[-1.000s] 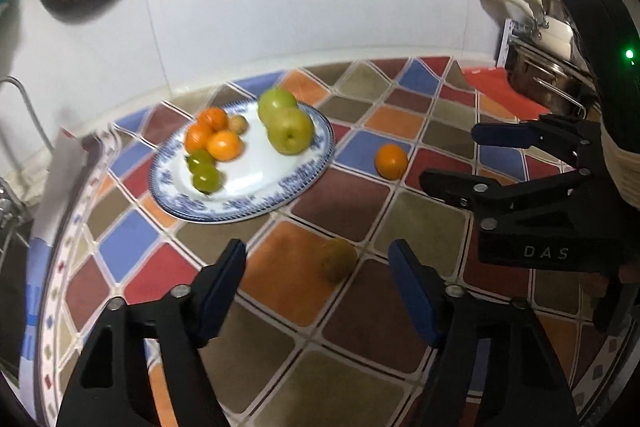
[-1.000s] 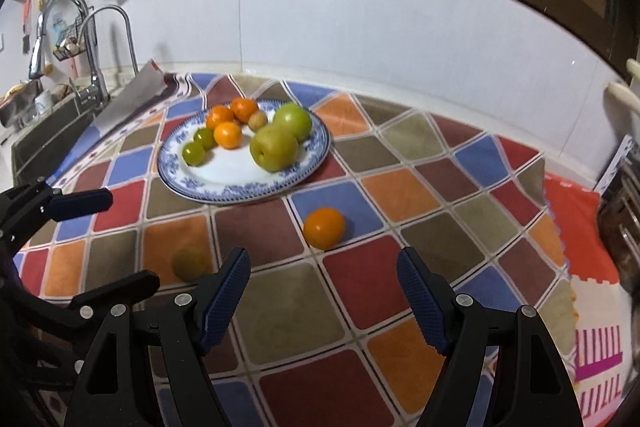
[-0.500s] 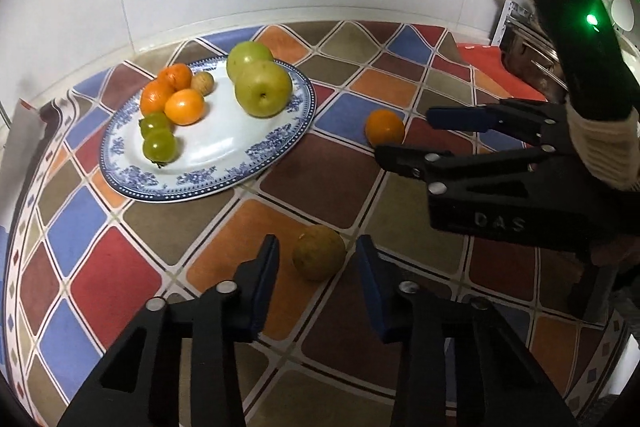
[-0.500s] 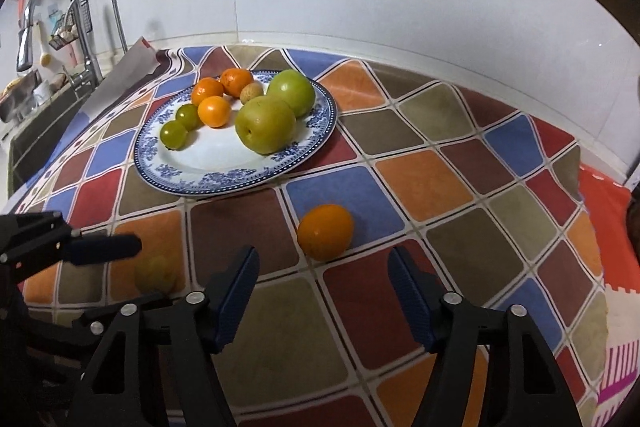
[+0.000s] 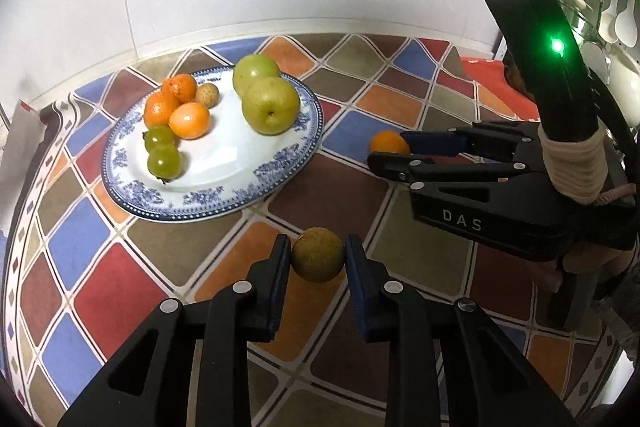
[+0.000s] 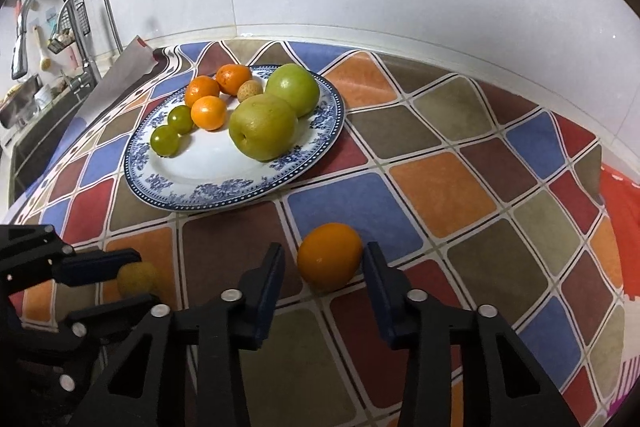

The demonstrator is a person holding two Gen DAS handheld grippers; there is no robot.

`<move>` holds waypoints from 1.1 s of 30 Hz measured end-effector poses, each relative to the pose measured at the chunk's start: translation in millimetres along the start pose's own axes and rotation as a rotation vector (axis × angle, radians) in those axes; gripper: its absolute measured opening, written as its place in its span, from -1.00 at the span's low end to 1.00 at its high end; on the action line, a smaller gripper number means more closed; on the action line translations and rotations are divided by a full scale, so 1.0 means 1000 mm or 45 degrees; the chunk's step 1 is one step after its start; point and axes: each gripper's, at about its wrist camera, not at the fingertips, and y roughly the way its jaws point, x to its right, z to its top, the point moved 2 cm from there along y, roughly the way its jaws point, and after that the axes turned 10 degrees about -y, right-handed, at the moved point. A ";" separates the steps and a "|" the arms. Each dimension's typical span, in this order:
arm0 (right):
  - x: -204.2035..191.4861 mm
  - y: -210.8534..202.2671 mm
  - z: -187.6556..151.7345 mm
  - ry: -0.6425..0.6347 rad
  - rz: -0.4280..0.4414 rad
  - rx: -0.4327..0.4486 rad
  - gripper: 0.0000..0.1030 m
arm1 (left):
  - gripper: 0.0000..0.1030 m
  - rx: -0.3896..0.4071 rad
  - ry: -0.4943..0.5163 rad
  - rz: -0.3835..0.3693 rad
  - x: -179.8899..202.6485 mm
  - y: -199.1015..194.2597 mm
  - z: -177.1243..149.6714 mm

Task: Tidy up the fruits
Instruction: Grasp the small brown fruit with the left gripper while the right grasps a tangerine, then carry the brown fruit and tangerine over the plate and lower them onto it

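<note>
On the left of the checked worktop (image 6: 440, 195) sits the blue-rimmed plate (image 6: 224, 193), already carrying two green tomatoes, three small oranges, a pale little fruit and two big green apples; both loose fruits lie on the near side of it, toward the person, so each claw has the plate up and away to its left. The left claw (image 5: 318, 255) is clamped on the small brownish-green fruit (image 5: 318, 254), both pads pressed against its sides, the fruit resting on the worktop at the very tips rather than deep between the fingers. Since that fruit is round there is no long axis to mind; what matters is that the plate's near rim lies just beyond it, a short way forward and to the left. Further right, the right claw (image 6: 324, 265) straddles the loose orange (image 6: 330, 261) and its jaws are closing: the right pad looks to be at the skin, while a sliver of gap shows on the left side, so I judge that hold not yet firm. The orange sits off the plate's right-hand edge, so this claw will likely travel leftward across the worktop, and the left claw is the nearer of the two to the open white patch of the plate.
</note>
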 end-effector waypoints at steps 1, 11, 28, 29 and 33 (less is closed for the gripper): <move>0.000 0.000 0.000 0.002 -0.002 0.001 -0.34 | -0.46 0.004 -0.002 0.003 0.000 -0.001 0.000; -0.005 -0.025 -0.003 0.045 0.011 0.032 -0.34 | -0.46 0.066 -0.002 -0.013 0.001 -0.021 0.000; -0.039 -0.093 -0.013 0.106 -0.011 0.139 -0.34 | -0.46 0.190 0.000 -0.047 0.000 -0.077 -0.009; -0.043 -0.097 -0.012 0.107 -0.013 0.149 -0.34 | -0.46 0.196 -0.001 -0.048 -0.001 -0.080 -0.010; -0.054 -0.110 -0.009 0.106 -0.020 0.181 -0.34 | -0.46 0.224 0.001 -0.041 -0.007 -0.093 -0.011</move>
